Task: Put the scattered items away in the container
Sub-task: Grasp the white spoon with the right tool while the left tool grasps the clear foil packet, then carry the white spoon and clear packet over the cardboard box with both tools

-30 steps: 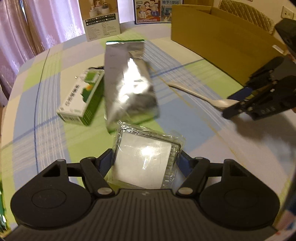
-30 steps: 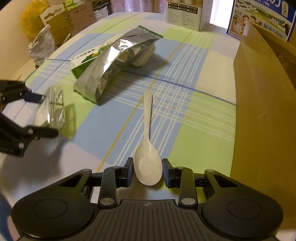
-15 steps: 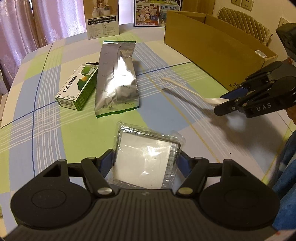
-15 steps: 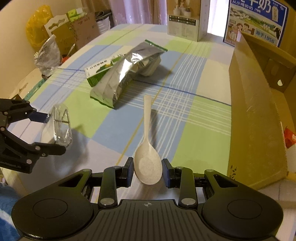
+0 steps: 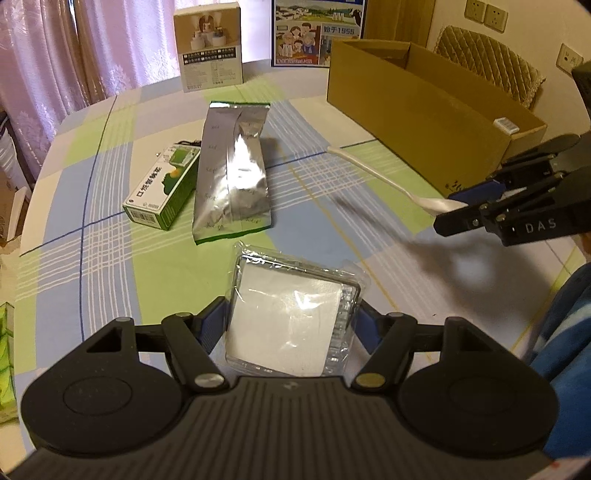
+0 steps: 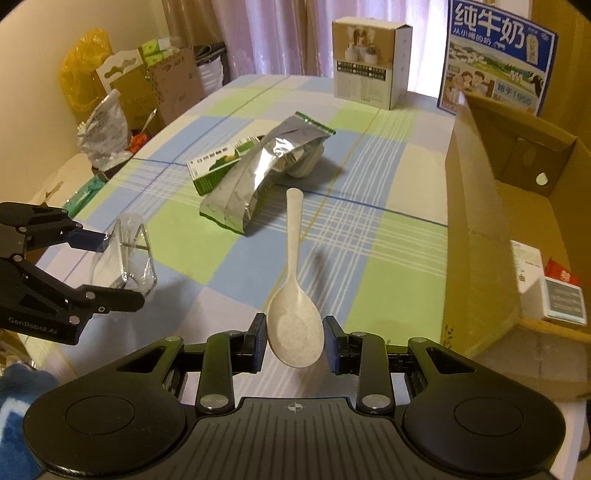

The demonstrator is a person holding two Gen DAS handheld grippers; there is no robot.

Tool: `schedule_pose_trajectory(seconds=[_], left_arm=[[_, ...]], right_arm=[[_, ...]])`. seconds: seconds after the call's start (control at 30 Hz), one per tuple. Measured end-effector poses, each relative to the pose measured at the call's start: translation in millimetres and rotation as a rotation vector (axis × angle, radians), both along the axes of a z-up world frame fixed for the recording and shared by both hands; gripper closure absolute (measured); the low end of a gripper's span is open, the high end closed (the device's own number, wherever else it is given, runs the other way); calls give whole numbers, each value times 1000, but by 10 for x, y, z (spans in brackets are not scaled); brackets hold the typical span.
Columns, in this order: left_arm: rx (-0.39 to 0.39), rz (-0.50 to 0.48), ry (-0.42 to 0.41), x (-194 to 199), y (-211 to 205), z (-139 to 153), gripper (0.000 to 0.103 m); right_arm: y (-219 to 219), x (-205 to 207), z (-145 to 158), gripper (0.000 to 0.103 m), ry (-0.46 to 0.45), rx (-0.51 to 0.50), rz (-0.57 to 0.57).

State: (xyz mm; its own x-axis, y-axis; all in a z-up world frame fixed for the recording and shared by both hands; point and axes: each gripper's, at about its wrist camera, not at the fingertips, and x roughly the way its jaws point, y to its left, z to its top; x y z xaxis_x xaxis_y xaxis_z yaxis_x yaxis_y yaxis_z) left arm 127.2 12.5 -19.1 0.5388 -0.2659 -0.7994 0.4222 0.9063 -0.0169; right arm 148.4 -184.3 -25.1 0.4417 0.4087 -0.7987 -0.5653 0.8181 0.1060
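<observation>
The left tongs (image 5: 291, 325) grip a clear plastic packet (image 5: 291, 317) and the right tongs (image 6: 295, 343) pinch a pale spoon (image 6: 293, 295) by its bowl, both above the checked counter (image 5: 110, 266), ready for the open cardboard box (image 5: 424, 107); beyond, a green carton (image 5: 162, 192), foil bag (image 5: 232, 173), and poster reading "1956" (image 5: 319, 33).

Silver pouch (image 5: 232, 173) lies on blue-green checked tablecloth (image 5: 110, 258).

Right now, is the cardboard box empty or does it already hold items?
Not empty: the right wrist view shows small packets lying inside the open cardboard box.
</observation>
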Motion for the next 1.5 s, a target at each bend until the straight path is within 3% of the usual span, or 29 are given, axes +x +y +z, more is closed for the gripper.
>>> schedule_pose_trajectory(seconds=[0.93,1.5], left_arm=[[-8,-43,-43,-484,-696,556,36],[-80,-157,-68,-419,-1561,888,36]], right_arm=[[-900,-558,625,74,-107,82,-127],[-1728,-560,1027,74,-198,85,-264]])
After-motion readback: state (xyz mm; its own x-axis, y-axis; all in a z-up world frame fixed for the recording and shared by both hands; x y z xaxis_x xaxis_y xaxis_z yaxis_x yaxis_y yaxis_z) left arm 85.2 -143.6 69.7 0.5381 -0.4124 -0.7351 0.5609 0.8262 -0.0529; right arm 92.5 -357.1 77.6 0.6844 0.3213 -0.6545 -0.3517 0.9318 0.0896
